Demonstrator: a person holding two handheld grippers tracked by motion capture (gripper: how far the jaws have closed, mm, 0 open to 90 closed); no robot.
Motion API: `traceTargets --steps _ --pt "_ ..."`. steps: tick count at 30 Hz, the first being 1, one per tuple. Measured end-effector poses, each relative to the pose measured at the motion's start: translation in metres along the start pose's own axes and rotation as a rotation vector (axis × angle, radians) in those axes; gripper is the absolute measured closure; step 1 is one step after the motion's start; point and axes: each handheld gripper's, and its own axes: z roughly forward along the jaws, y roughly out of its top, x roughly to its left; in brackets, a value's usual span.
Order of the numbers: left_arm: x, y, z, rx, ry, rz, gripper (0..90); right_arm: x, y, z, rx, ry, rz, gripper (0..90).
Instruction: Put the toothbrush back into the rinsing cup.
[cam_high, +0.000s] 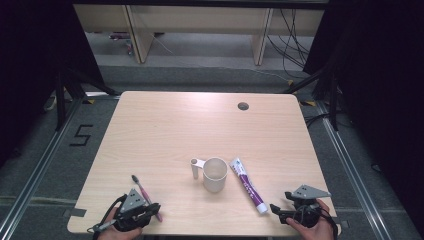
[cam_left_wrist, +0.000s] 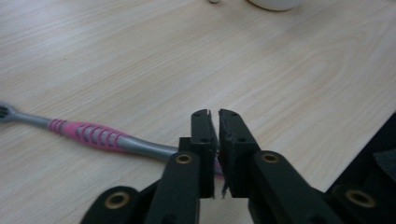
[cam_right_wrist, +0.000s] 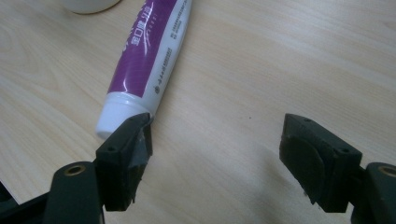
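The left gripper (cam_high: 150, 209) sits low at the near left of the high view, held from behind by the person's left hand (cam_high: 117, 229), with its grey three-cornered plate (cam_high: 134, 199) on top and its cable looping off to the side. Seen along its own length, its two black jaws are pressed almost together with only a thin slit between them. The right gripper (cam_high: 276, 210) sits at the near right, gripped by the right hand (cam_high: 315, 227) and pointing leftward. Its jaws stand wide apart, their inner pads (cam_right_wrist: 140, 154) facing each other across the gap.
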Motion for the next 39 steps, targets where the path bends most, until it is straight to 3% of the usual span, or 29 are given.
traceTargets --steps 4,5,6,7,8,9,10,14,15,16,20,22,23,24,30,32,35,36,37,39 --pt "0.008 0.001 -0.005 0.000 0.054 -0.053 71.8 0.000 0.000 0.000 0.001 0.001 -0.001 26.6" --pt "0.009 0.001 -0.006 -0.005 0.064 -0.070 70.4 0.002 0.000 -0.001 0.015 -0.001 0.024 26.6" --pt "0.011 0.002 -0.008 -0.001 0.077 -0.082 60.2 0.002 0.000 0.000 0.011 0.001 0.010 26.6" --pt "0.014 0.004 -0.010 0.001 0.090 -0.106 57.9 0.000 0.000 0.000 0.004 -0.009 -0.024 26.6" --pt "0.014 0.004 -0.010 0.001 0.090 -0.106 57.2 0.003 0.000 0.001 0.012 0.003 0.000 26.6" --pt "0.016 0.005 -0.011 0.012 0.091 -0.114 54.1 0.001 0.000 0.001 0.004 -0.014 -0.032 26.5" --pt "0.018 0.007 -0.010 0.030 0.097 -0.149 50.1 0.002 0.000 0.002 0.005 0.005 -0.024 26.6" --pt "0.021 0.010 -0.008 0.052 0.113 -0.177 41.9 0.002 0.000 0.001 0.007 0.000 -0.005 26.6" --pt "0.022 0.010 -0.007 0.068 0.116 -0.180 39.9 0.001 0.000 0.000 0.003 -0.016 -0.026 26.5" --pt "0.023 0.011 -0.005 0.080 0.116 -0.186 37.8 0.001 0.000 0.001 0.004 0.005 -0.017 26.6" --pt "0.027 0.012 0.000 0.097 0.124 -0.208 35.8 0.003 0.000 0.001 0.011 -0.005 0.003 26.6" --pt "0.027 0.013 0.005 0.113 0.123 -0.196 35.6 0.001 0.000 0.001 0.004 0.002 -0.029 26.6" --pt "0.027 0.014 0.006 0.123 0.124 -0.191 35.6 0.003 0.000 0.001 0.009 0.002 -0.003 26.5" --pt "0.027 0.014 0.006 0.123 0.124 -0.191 35.6 0.001 0.000 0.001 0.005 -0.006 -0.027 26.5" --pt "0.024 0.018 0.014 0.147 0.130 -0.154 37.1 0.001 0.000 0.001 0.005 -0.006 -0.025 26.5" --pt "0.023 0.019 0.016 0.154 0.140 -0.142 40.6 0.001 0.000 0.002 0.002 0.016 -0.022 26.6" --pt "0.023 0.021 0.018 0.173 0.144 -0.096 43.3 0.001 0.000 0.001 0.003 -0.011 -0.031 26.6" --pt "0.023 0.021 0.018 0.173 0.144 -0.096 43.6 0.001 0.000 0.001 0.003 -0.011 -0.031 26.6" --pt "0.023 0.023 0.019 0.186 0.147 -0.057 44.3 0.002 0.000 0.001 0.002 0.003 -0.007 26.5" --pt "0.025 0.024 0.019 0.201 0.146 -0.041 47.3 0.000 0.000 0.001 0.006 0.003 -0.019 26.5"
